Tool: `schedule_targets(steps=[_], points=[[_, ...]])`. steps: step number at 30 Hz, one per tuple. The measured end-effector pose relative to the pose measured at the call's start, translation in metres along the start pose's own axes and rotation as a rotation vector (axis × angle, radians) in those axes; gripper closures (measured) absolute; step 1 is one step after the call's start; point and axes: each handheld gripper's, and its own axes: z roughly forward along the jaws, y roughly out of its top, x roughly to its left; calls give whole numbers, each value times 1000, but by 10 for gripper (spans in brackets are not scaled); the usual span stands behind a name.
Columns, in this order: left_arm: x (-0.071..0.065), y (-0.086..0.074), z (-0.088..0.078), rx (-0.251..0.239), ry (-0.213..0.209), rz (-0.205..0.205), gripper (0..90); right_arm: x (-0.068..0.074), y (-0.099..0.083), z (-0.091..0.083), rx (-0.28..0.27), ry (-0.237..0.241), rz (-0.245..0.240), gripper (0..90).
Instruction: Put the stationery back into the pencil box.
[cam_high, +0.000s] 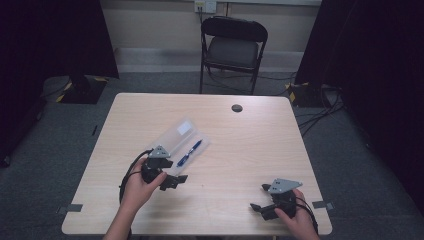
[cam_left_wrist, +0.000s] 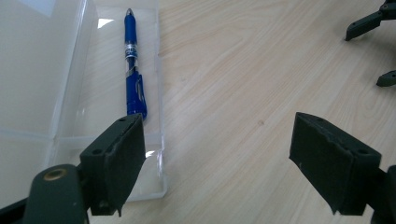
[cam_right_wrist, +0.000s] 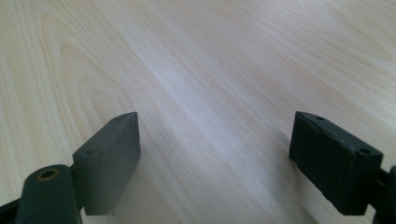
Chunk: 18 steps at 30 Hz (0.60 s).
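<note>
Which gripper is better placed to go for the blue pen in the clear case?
Left. The left gripper sits open right beside the clear plastic case holding the blue pen. The right gripper is open too, but far across the table.

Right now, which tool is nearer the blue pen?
Left. The left tool sits just beside the pen in its clear case, jaws open. The right tool is far across the table, near its front edge.
</note>
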Motion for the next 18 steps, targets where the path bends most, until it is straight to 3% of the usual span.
schedule_targets(steps=[18], points=[[3, -18, -12, -10, -5, -17, 186, 0, 0, 0, 0, 0, 0, 156]])
